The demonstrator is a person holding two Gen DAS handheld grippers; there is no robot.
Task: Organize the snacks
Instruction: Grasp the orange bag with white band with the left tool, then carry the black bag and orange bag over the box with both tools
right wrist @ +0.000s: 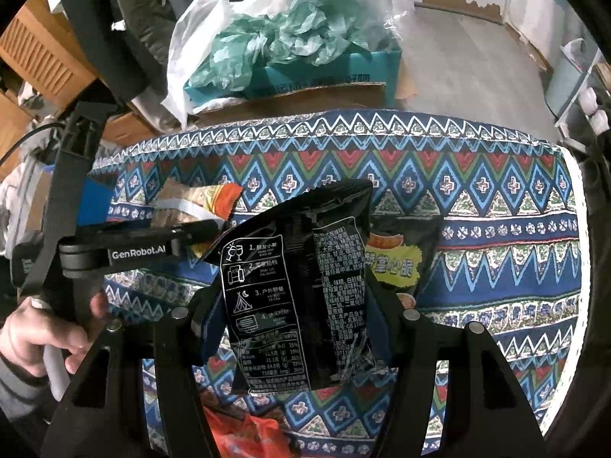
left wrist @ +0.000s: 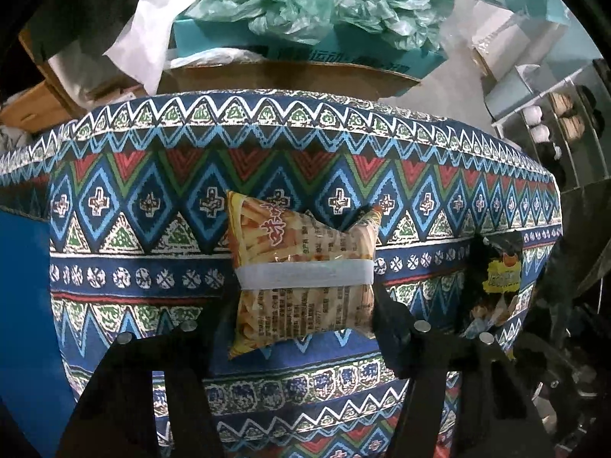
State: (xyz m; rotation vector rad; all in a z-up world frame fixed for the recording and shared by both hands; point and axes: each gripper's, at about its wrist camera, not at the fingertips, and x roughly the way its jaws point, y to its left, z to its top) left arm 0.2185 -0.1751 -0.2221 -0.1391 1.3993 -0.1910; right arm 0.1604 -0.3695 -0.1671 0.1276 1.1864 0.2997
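My left gripper (left wrist: 303, 307) is shut on an orange fries snack bag (left wrist: 301, 267), held just above the patterned cloth (left wrist: 152, 191). My right gripper (right wrist: 294, 313) is shut on a black snack bag (right wrist: 298, 286) with white print, held upright above the cloth (right wrist: 496, 229). A second black bag with yellow lettering (right wrist: 397, 263) lies on the cloth just behind it; it also shows at the right in the left wrist view (left wrist: 496, 278). The left gripper with its orange bag (right wrist: 198, 202) shows at the left of the right wrist view.
An orange-red packet (right wrist: 244, 435) lies at the near edge of the cloth. Behind the table stand a cardboard box (left wrist: 286, 76) and a teal box with green and white plastic bags (right wrist: 275, 42). A white shelf (left wrist: 553, 122) stands at the right.
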